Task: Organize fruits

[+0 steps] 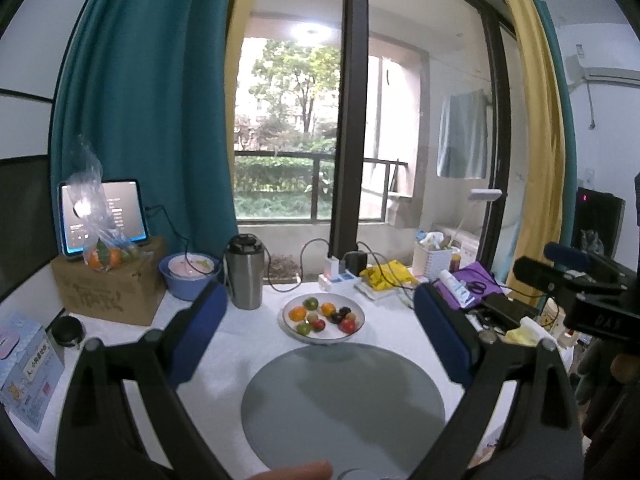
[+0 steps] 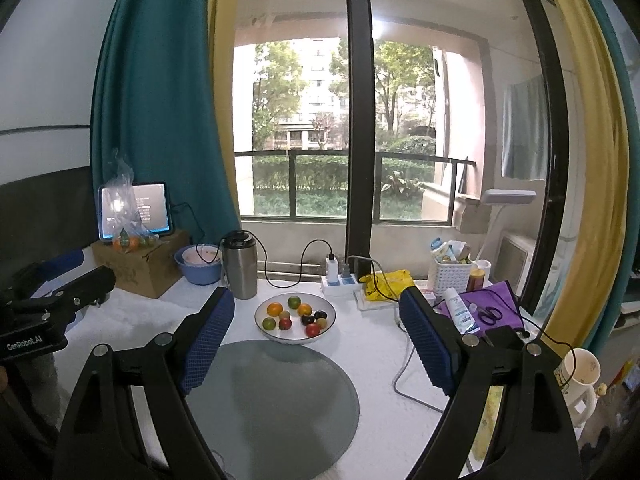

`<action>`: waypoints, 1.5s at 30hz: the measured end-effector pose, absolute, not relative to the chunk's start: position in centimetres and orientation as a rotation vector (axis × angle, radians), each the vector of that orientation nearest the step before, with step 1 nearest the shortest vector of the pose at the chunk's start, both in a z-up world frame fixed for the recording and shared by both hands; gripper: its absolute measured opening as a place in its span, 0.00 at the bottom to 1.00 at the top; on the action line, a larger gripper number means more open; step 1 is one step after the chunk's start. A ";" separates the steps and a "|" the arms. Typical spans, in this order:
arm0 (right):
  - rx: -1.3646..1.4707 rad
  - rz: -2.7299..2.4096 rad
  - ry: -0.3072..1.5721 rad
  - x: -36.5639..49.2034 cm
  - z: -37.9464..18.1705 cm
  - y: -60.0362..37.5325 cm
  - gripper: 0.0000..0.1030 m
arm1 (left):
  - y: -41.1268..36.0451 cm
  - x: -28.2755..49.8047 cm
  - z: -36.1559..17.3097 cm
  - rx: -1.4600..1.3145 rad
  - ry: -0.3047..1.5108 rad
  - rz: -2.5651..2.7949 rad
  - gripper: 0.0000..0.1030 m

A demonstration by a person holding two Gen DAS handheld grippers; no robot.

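White-covered bench under both cameras, backed by a window with teal and yellow curtains. Round grey mat flat at the near edge, bare on top. Left tool held above the mat, blue-padded fingers spread wide, gripping nothing, touching nothing. Right tool likewise spread wide over the mat, empty, clear of the bowl; seen also from the left camera at the right edge. White bowl just beyond the mat, upright, mouth up, round with no long axis to speak of. Inside it, small fruits lying loose: two orange ones, green ones, red ones and dark purple ones, mostly round, no clear pointing direction. Steel flask upright left of the bowl, blue basin beside that, cardboard box further left carrying a tablet and a clear bag of fruit. Power strip with cables behind the bowl. Fingertip visible at the bottom edge of the left view.
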State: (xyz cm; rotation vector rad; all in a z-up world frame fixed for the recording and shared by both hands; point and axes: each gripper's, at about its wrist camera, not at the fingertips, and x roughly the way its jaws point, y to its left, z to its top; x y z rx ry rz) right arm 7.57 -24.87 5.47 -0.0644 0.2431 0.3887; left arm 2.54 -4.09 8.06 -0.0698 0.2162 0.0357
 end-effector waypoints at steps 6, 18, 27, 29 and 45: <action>-0.067 0.391 0.243 7.5 5.6 -24.8 0.84 | -4.3 2.2 8.2 -0.071 0.208 0.030 0.93; -0.071 0.388 0.238 7.2 5.6 -24.9 0.84 | -4.7 2.0 8.2 -0.061 0.203 0.017 0.93; -0.071 0.389 0.240 7.3 5.5 -24.9 0.84 | -4.7 2.0 8.3 -0.061 0.199 0.011 0.93; -0.071 0.388 0.241 7.3 5.5 -24.9 0.84 | -4.7 1.9 8.4 -0.063 0.196 0.006 0.93; -0.072 0.387 0.242 7.4 5.5 -25.0 0.84 | -4.7 1.7 8.5 -0.059 0.190 0.005 0.93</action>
